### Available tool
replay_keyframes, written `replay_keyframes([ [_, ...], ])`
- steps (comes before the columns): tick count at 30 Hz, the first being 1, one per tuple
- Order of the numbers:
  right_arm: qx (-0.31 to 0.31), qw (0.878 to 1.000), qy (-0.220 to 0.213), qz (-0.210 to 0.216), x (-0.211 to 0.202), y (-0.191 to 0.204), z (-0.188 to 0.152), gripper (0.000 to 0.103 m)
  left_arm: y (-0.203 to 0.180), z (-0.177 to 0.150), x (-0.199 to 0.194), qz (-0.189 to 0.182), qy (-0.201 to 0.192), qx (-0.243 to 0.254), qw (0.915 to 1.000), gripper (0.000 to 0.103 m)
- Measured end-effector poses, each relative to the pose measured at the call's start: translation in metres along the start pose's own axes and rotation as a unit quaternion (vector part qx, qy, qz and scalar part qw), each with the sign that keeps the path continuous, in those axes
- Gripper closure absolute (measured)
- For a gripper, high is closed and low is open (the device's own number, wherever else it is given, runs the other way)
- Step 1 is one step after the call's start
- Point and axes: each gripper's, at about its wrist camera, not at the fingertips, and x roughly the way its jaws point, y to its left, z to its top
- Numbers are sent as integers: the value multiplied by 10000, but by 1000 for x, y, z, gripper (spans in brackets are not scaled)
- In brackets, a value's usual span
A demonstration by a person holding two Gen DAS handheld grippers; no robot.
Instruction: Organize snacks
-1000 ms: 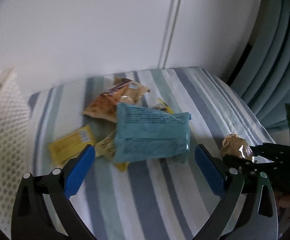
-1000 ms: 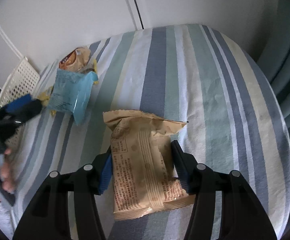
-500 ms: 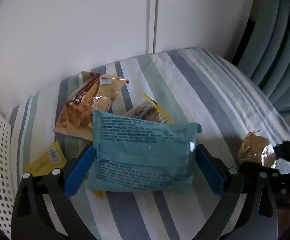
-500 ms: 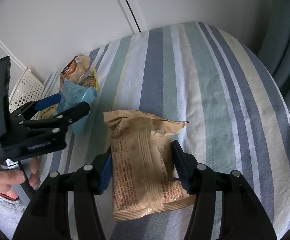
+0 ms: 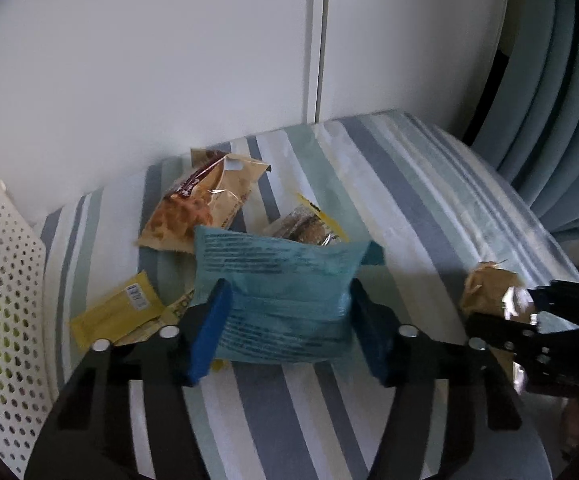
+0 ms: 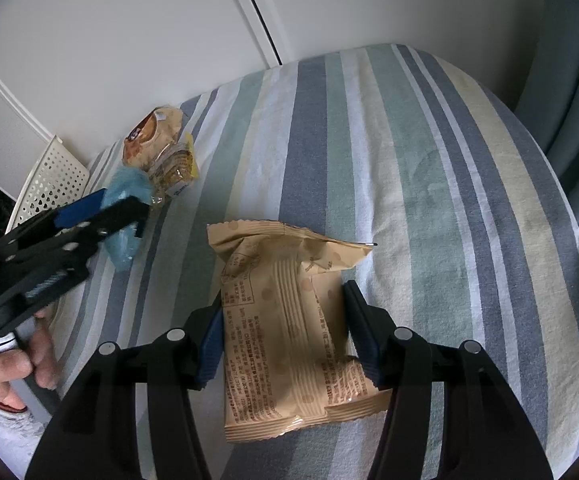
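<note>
Left gripper [image 5: 287, 326] pinches blue pack [image 5: 277, 300] at both sides, likely to carry it to basket [image 5: 5, 300] just left. Right gripper [image 6: 283, 334] pinches tan pack [image 6: 289, 328] on striped cloth [image 6: 429, 200]. 3 snacks lie loose behind.

Left tool [image 5: 285, 328], fingers pressed against a blue packet [image 5: 281, 292], reaches in from 9 o'clock, a hand [image 6: 13, 364] gripping its handle; right tool [image 6: 285, 332] clamps a tan packet [image 6: 289, 320] at 6 o'clock.

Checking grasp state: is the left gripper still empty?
No, the left gripper is shut on the blue snack packet, blue pads pressing both its sides.
</note>
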Motion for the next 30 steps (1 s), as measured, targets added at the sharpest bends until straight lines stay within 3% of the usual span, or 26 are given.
replay_keyframes([
  [6, -1, 10000, 0, -6, 0, 0, 0, 47, 9, -2, -23, -240, -101, -208, 9994, 67],
  [9, 0, 10000, 0, -5, 0, 0, 0, 47, 14, -2, -36, -327, -199, -283, 9989, 82],
  [15, -1, 10000, 1, -3, 0, 0, 0, 47, 25, 3, -64, -372, -445, -354, 9977, 83],
  [16, -6, 10000, 2, 1, 0, 0, 0, 47, 26, 4, -64, -360, -453, -369, 9976, 74],
  [17, -3, 10000, 2, 6, 0, 0, 0, 47, 28, 5, -63, -359, -397, -368, 9979, 50],
  [19, 20, 10000, -2, 30, 0, 0, 0, 47, 30, 4, -62, -180, -399, -311, 9986, 21],
  [21, 28, 10000, -4, 43, 0, 0, 0, 47, 32, 1, -63, -18, -451, -154, 9989, 17],
  [25, 1, 10000, 0, 30, 0, 0, 0, 47, 44, -5, -44, 131, -196, -90, 9997, 8],
  [27, 18, 10000, -3, 53, 0, -1, 0, 47, 58, -9, -26, -9, 140, -439, 9989, 8],
  [30, 44, 10000, -10, 80, 0, -2, 0, 47, 74, -22, -7, -583, 465, -1107, 9911, 8],
])
